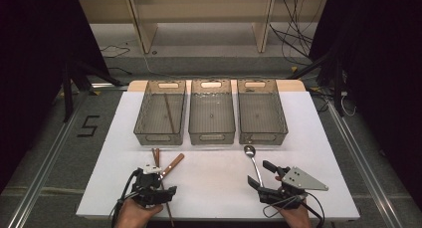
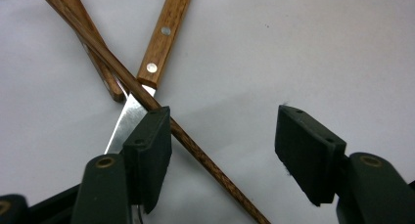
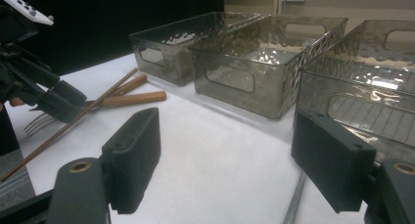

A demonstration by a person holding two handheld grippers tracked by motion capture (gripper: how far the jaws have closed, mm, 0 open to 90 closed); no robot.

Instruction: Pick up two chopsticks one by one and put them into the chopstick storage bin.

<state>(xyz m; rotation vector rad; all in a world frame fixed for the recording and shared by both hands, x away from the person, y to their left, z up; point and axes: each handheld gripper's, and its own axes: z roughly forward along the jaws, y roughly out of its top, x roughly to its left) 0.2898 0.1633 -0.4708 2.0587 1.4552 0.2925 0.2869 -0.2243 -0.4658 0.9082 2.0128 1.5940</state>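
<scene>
Left gripper [image 1: 158, 179]: jaws partly apart, low over the table [image 1: 214, 183], gripping nothing; one pad touches the chopstick [image 2: 191, 143].
Chopstick: lies slantwise between the jaws, crossing the fork [image 2: 147, 67].
Fork: wooden handle, beside a second chopstick [image 2: 105, 75].
Right gripper [image 1: 263, 174]: jaws wide, empty.
Spoon [image 1: 253, 161]: on the table at the right gripper.
Bins [image 1: 211, 133]: three in a row beyond; the left one holds a chopstick.

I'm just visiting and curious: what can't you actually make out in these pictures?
- Fork: right gripper view, its neck is hidden by the left gripper; in the left gripper view the tines are behind a pad.
- Chopstick: left gripper view, both ends are cut off by the frame edges.
- Spoon: high view, its handle end is hidden under the right gripper.
- Left bin: high view, the thin stick inside is too small to identify.
</scene>
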